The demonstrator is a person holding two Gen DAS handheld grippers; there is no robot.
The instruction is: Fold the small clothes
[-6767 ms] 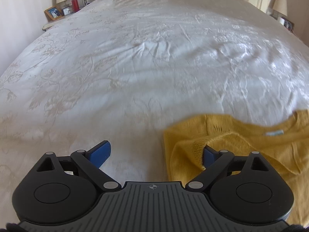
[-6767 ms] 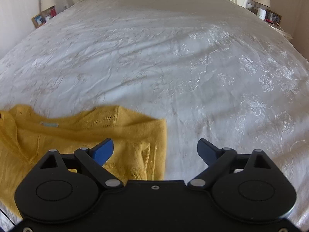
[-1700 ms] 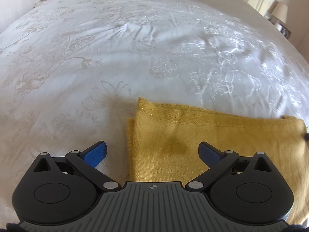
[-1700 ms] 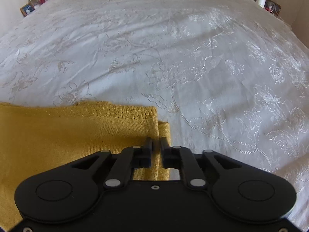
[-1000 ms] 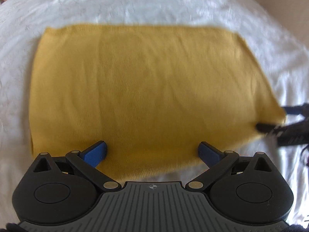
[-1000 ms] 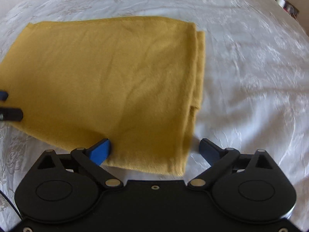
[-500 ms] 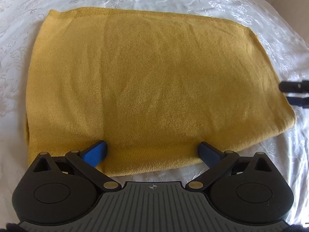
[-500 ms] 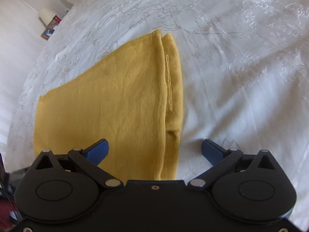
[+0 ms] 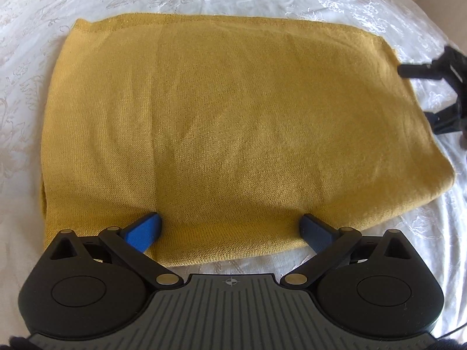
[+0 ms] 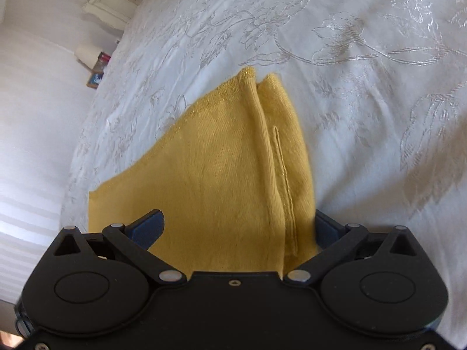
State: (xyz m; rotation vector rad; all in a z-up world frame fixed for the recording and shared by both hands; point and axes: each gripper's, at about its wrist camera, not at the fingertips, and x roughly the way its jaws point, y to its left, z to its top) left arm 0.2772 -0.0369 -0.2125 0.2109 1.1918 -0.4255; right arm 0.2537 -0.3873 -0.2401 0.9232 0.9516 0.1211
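Note:
A mustard-yellow knit sweater lies folded into a flat rectangle on the white bed. My left gripper hovers open over its near edge, blue pads spread wide with nothing between them. In the left wrist view the right gripper shows at the sweater's right side, its fingers apart. In the right wrist view the sweater runs away from me, its layered folded edge on the right. My right gripper is open, straddling the sweater's near end.
The embroidered white bedspread surrounds the sweater on all sides. A cream headboard and a bedside table with a lamp and small items stand far off at the upper left of the right wrist view.
My right gripper has dropped lower and closer along the sweater's right end, so the sweater fills more of its view. My left gripper has barely shifted over the near edge. Both stay open.

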